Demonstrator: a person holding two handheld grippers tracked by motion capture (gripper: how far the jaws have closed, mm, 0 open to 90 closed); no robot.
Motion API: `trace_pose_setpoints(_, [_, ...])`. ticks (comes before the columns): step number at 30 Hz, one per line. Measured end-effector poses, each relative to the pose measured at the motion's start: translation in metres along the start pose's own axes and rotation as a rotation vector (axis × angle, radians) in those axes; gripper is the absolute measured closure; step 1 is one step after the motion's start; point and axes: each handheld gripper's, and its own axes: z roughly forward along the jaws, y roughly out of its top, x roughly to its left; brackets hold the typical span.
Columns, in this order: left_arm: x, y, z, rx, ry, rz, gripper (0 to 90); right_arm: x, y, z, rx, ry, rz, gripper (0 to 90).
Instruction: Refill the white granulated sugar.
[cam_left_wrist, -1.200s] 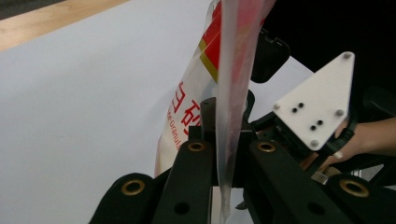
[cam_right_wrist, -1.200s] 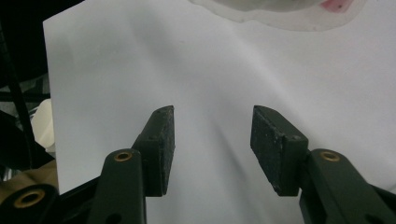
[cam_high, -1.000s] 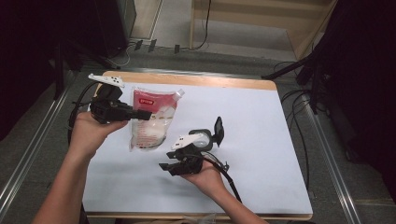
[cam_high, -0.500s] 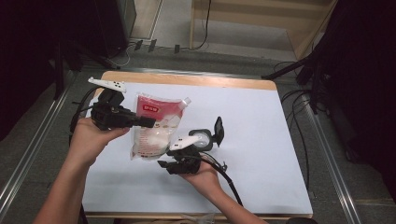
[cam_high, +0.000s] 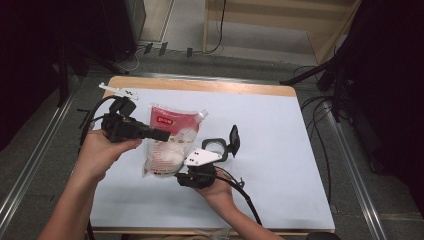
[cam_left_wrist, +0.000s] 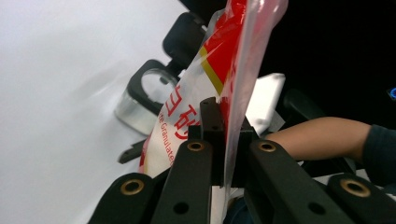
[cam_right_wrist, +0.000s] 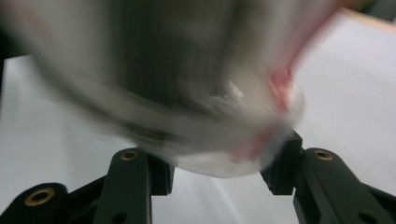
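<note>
Left gripper (cam_high: 162, 134) clamped on pouch (cam_high: 167, 142) edge; right gripper (cam_right_wrist: 219, 175) jaws closing around pouch bottom, pads touching

Desk and its surroundings
A white-topped desk (cam_high: 280, 150) with a wooden far edge; past it a light wooden frame (cam_high: 280, 30) stands on the grey floor (cam_high: 185, 30), black cables (cam_high: 320, 107) trail at the right, dark equipment (cam_high: 115, 25) far left
</note>
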Motion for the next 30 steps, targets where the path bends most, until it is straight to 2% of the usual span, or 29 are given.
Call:
trace_pose_setpoints(1, [0.002, 0.0, 0.001, -0.006, 0.0, -0.004, 90.0, 0.002, 0.0, 0.0, 0.008, -0.015, -0.027, 54.2])
trace_pose_setpoints(2, [0.005, 0.0, 0.002, -0.006, -0.004, -0.005, 90.0, 0.004, 0.0, 0.0, 0.012, -0.002, -0.043, 54.5])
trace_pose_setpoints(4, [0.006, 0.0, 0.004, -0.02, 0.003, -0.016, 90.0, 0.008, 0.001, 0.0, 0.03, 0.02, -0.04, 54.9])
trace_pose_setpoints(9, [0.004, 0.001, 0.01, -0.031, 0.026, 0.009, 89.1, 0.011, 0.004, 0.001, 0.059, 0.031, -0.032, 53.9])
trace_pose_setpoints(11, [0.003, 0.001, 0.015, -0.029, 0.02, 0.014, 88.5, 0.012, 0.006, 0.0, 0.068, 0.032, -0.058, 53.1])
trace_pose_setpoints(13, [0.003, 0.0, 0.023, -0.02, -0.01, 0.013, 87.5, 0.016, 0.008, 0.001, 0.076, 0.04, -0.085, 52.4])
trace_pose_setpoints(14, [0.002, 0.0, 0.025, -0.014, -0.013, 0.017, 87.8, 0.02, 0.009, 0.002, 0.08, 0.027, -0.12, 51.9])
trace_pose_setpoints(17, [-0.001, 0.0, 0.032, 0.003, 0.029, 0.065, 87.6, 0.022, 0.011, 0.002, 0.092, 0.074, -0.079, 52.0])
trace_pose_setpoints(19, [-0.001, 0.0, 0.034, 0.006, 0.025, 0.079, 86.7, 0.021, 0.012, 0.002, 0.091, 0.096, -0.059, 52.2])
trace_pose_setpoints(24, [-0.001, -0.001, 0.034, -0.009, 0.024, 0.113, 85.9, 0.019, 0.014, -0.001, 0.098, 0.111, -0.064, 52.4])
trace_pose_setpoints(28, [-0.002, -0.002, 0.039, -0.016, 0.048, 0.181, 84.8, 0.019, 0.016, -0.002, 0.111, 0.132, -0.045, 52.4])
trace_pose_setpoints(30, [-0.003, -0.002, 0.041, -0.01, 0.046, 0.19, 83.4, 0.019, 0.017, -0.002, 0.11, 0.142, -0.046, 52.5])
